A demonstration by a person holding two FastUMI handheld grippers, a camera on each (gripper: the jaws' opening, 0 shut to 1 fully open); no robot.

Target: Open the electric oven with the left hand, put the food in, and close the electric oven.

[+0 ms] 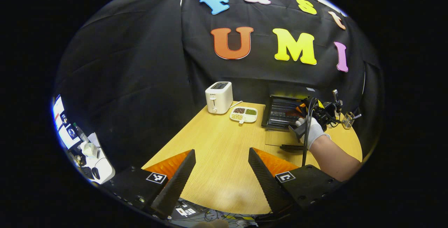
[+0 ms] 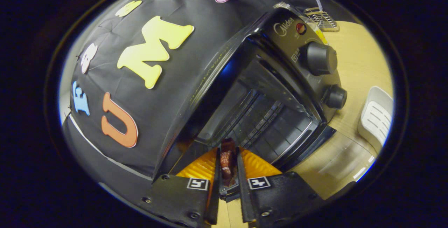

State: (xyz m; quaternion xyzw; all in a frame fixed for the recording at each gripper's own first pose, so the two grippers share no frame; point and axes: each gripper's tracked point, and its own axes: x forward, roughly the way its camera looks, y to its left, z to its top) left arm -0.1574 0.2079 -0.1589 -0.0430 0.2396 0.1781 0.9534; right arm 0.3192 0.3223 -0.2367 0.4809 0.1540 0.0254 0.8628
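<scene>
Right gripper view has the right gripper [image 2: 229, 165] at bottom centre, its two fingers pinched on a dark reddish piece of food [image 2: 227, 158] held at the mouth of the electric oven [image 2: 280, 91]; the oven fills the middle and right of the frame, door down, wire rack visible inside, two knobs [image 2: 320, 58] at upper right; left gripper view shows the left gripper [image 1: 222, 166] at the bottom, fingers spread wide apart with nothing between them, above the wooden table [image 1: 217, 140]; a white toaster [image 1: 219, 97] and a divided dish [image 1: 244, 114] sit mid-frame, and a gloved hand [image 1: 311, 130] reaches to the oven at right
</scene>
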